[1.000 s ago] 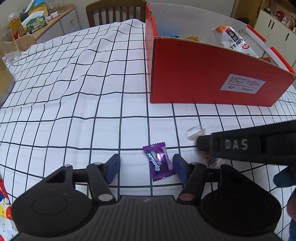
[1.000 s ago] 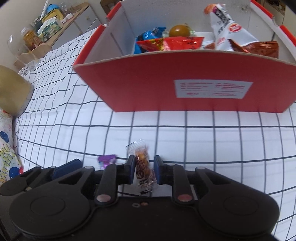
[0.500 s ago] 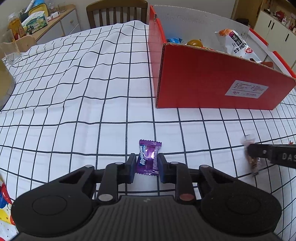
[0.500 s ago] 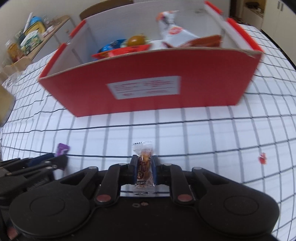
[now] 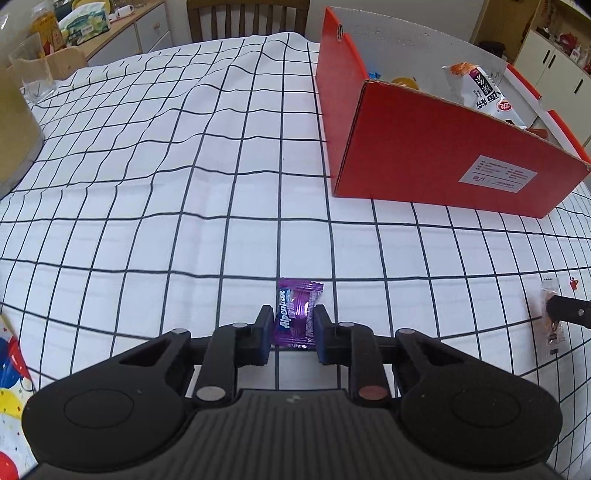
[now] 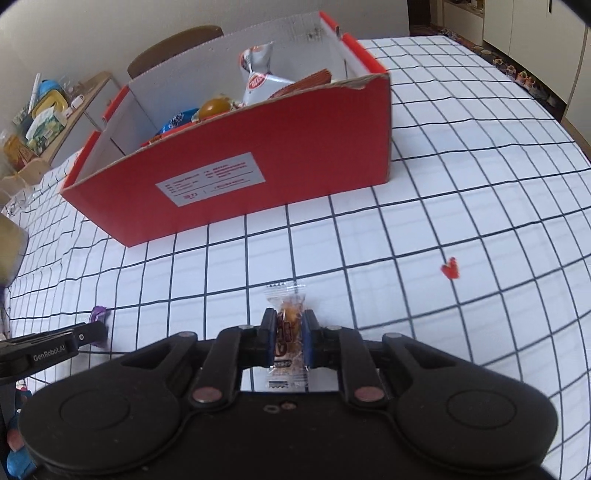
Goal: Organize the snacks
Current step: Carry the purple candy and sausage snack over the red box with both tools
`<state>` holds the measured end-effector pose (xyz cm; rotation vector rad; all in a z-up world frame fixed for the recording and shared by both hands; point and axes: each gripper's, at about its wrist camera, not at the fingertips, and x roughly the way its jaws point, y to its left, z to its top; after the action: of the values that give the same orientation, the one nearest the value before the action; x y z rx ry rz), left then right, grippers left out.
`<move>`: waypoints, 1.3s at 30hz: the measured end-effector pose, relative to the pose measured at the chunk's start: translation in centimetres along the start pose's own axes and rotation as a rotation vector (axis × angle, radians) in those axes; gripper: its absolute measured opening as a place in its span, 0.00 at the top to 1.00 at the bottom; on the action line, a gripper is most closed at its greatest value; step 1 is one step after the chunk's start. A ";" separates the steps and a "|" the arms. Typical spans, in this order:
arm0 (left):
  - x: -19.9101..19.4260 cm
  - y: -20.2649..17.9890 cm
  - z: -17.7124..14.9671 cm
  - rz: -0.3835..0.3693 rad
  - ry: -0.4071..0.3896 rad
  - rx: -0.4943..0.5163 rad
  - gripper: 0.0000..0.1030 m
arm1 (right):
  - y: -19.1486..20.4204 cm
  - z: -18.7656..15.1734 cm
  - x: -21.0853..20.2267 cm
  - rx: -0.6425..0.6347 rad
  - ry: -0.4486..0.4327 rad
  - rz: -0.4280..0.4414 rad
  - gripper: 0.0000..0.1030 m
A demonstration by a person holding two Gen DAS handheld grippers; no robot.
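Note:
My left gripper [image 5: 293, 326] is shut on a purple wrapped candy [image 5: 297, 312] just above the checked tablecloth. My right gripper [image 6: 289, 334] is shut on a clear-wrapped brown snack [image 6: 287, 321]; that same snack [image 5: 550, 317] shows at the right edge of the left wrist view. A red cardboard box [image 6: 258, 173] stands beyond both grippers, open at the top, with several snack packets inside. In the left wrist view the box [image 5: 436, 147] lies up and to the right. The purple candy [image 6: 99, 314] and the left gripper's finger also show at the left of the right wrist view.
The white tablecloth with black grid lines [image 5: 166, 184] is rumpled toward the far left. A small red scrap [image 6: 450, 268] lies on the cloth right of my right gripper. A wooden chair [image 5: 247, 14] stands behind the table and a sideboard [image 5: 122, 22] with clutter at the far left.
My left gripper closed on the purple candy, which now stands lifted between the pads. My right gripper carried its snack to the right and rolled, so the box now appears tilted.

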<state>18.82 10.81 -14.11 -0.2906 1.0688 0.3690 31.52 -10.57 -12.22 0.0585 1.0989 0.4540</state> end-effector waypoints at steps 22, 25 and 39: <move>-8.7 -2.5 1.7 -0.065 -0.159 0.069 0.79 | 0.7 0.3 -8.2 -0.047 -0.185 0.038 0.88; -9.5 -3.2 2.4 -0.081 -0.182 0.080 0.78 | 0.9 1.0 -9.0 -0.054 -0.208 0.049 0.88; -11.8 -5.7 7.2 -0.145 -0.264 0.117 0.78 | 2.8 5.4 -11.4 -0.102 -0.298 0.101 0.88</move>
<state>21.95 6.78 -0.06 -0.2069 0.8009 0.2074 31.10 -11.42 0.66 0.0894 0.7817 0.5717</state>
